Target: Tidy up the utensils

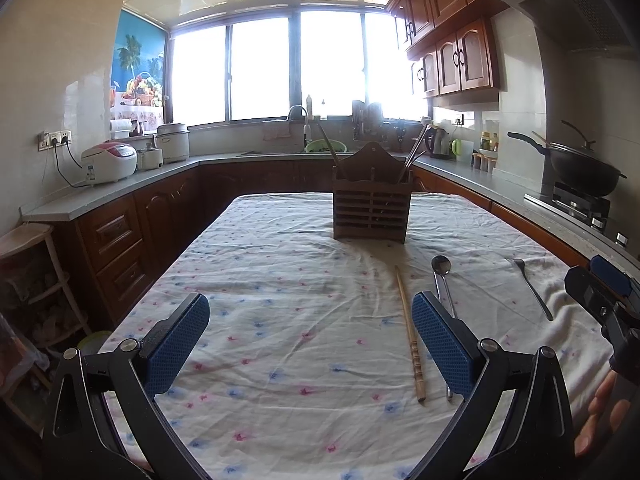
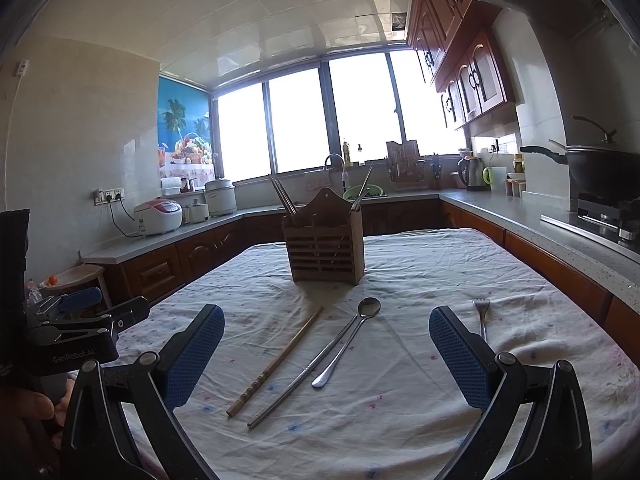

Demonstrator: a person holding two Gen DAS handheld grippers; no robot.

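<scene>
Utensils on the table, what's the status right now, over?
Both grippers, left and right, open, empty. Chopsticks, spoon, fork lie loose before holder. Path clear.

The left tongs are held wide apart, nothing gripped between the blue pads. The right tongs are likewise spread, empty. Both are kept level and pointed forward, side by side. Fingers of a hand are seen behind the right tongs.
</scene>
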